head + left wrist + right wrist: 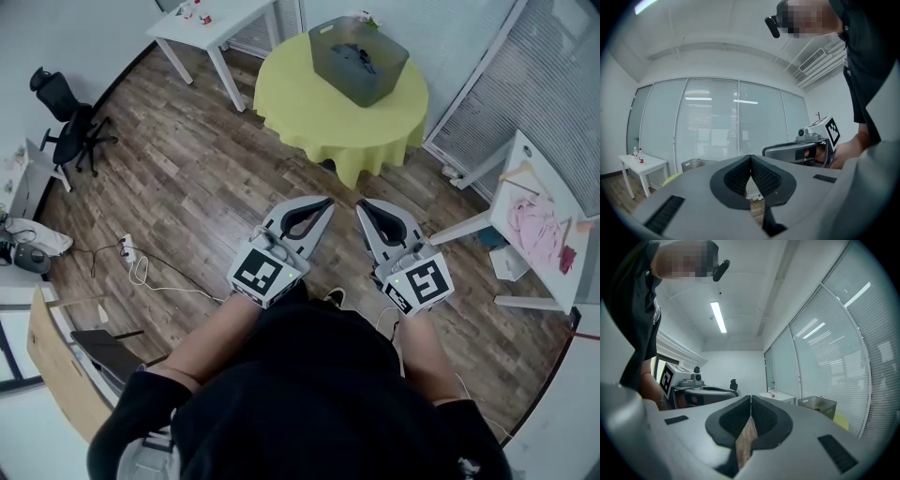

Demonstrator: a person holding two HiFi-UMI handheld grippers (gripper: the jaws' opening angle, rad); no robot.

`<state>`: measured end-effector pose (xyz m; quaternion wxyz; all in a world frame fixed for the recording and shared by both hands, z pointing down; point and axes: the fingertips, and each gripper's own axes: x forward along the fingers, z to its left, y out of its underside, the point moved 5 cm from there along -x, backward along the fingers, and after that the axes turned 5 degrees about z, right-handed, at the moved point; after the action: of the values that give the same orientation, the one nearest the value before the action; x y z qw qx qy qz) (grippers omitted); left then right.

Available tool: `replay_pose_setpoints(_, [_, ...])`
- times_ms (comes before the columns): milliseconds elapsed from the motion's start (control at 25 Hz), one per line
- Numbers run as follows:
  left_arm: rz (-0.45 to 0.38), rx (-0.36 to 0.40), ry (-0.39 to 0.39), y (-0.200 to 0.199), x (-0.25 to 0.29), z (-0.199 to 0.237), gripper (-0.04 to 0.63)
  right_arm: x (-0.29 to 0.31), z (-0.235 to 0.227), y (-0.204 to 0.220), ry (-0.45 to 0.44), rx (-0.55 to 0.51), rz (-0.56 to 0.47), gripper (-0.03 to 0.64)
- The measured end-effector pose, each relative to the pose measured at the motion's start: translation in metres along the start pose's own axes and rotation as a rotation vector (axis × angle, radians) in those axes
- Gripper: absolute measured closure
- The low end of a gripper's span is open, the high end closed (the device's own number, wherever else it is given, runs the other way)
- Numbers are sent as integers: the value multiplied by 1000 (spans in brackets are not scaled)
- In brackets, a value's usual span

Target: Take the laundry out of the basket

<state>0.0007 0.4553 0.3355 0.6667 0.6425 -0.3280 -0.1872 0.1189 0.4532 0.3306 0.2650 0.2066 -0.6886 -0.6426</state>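
The person stands on open wooden floor (202, 183), well apart from the round table (309, 108) with its yellow cloth hanging over the edge. On the table stands the grey basket (377, 87), with dark laundry (358, 54) lying inside. The left gripper (327, 202) and right gripper (362, 203) are side by side near the waist, each with its jaws pressed together on nothing. Their marker cubes (265, 272) carry black-and-white square patterns. An office chair (66, 117) stands by the left wall and a white table (225, 23) beside the round one.
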Motion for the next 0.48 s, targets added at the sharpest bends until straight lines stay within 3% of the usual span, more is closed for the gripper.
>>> replay_pose_setpoints(160, [-37, -2, 4, -4, 3, 0, 586, -1, -8, -1, 8, -2, -1, 594])
replay_pose_setpoints(480, [-34, -11, -12, -6, 19, 28, 586, 26, -27, -5, -4, -2, 8, 592])
